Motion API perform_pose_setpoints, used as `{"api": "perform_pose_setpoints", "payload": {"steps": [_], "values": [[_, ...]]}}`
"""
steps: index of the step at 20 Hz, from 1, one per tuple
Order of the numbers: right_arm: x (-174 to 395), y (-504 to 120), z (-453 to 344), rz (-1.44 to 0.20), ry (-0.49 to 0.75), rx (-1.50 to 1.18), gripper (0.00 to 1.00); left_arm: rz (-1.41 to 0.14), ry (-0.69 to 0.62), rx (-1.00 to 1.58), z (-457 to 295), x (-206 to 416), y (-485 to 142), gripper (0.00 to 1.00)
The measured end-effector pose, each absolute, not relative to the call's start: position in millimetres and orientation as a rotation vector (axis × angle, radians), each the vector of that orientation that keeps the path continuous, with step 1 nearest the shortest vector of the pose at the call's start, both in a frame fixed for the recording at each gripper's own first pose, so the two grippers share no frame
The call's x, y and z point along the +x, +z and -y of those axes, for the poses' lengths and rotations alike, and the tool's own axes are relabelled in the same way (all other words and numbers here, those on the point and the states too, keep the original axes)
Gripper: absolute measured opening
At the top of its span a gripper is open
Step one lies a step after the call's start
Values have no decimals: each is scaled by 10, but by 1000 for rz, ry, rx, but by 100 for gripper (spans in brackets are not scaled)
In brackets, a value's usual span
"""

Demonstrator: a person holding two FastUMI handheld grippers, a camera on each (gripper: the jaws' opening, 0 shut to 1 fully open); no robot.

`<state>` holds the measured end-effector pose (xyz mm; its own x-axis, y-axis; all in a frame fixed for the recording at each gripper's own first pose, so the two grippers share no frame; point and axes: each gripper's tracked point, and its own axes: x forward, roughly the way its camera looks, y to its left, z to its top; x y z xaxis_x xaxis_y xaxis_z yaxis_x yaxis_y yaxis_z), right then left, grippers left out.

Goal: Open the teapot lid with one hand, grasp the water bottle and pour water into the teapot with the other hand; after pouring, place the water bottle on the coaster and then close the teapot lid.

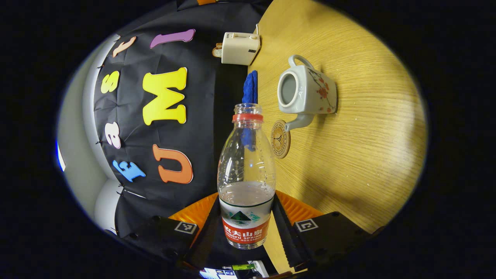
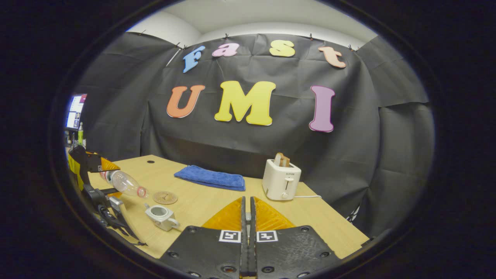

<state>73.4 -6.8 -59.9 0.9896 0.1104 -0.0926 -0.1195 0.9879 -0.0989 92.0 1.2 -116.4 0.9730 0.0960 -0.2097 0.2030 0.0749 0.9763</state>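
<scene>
Bottle clamped in the left hand-held gripper (image 1: 246, 228), tipped sideways toward the open teapot (image 1: 307, 92).

The left hand-held gripper's two fingers press on the labelled lower part of the water bottle (image 1: 247, 174), which is uncapped with water pooled in its lower part; in the right gripper view the bottle (image 2: 124, 183) lies near horizontal above the table (image 2: 209, 203), long axis running from the gripper to its mouth, which points at the coaster (image 2: 165, 197) and teapot (image 2: 162, 216). The teapot stands lidless near the table's front-left edge, spout toward the coaster just beside it. The right hand-held gripper (image 2: 247, 217) has its fingers together on nothing visible. A blue cloth (image 2: 211, 178) and a toaster (image 2: 281, 179) sit along the table's far edge.
</scene>
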Motion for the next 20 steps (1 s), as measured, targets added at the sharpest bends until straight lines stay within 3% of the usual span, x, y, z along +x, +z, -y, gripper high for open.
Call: {"api": "perform_pose_setpoints", "payload": {"steps": [7,8,10,11,15,17,20], "values": [[737,-632,73,-101,134,-103,0,-242,-79,1669,83,872,-1168,77],[744,-626,86,-101,131,-100,0,-229,-75,1696,104,880,-1132,80],[749,-630,107,-103,130,-95,0,-217,-69,1738,144,866,-1139,76],[753,-634,114,-105,129,-92,0,-219,-72,1746,143,867,-1136,80],[759,-642,142,-108,126,-89,0,-223,-80,1793,190,849,-1121,76],[767,-648,147,-112,123,-91,0,-221,-83,1802,195,845,-1144,80],[768,-659,141,-115,128,-90,0,-225,-93,1835,224,843,-1162,76]]}}
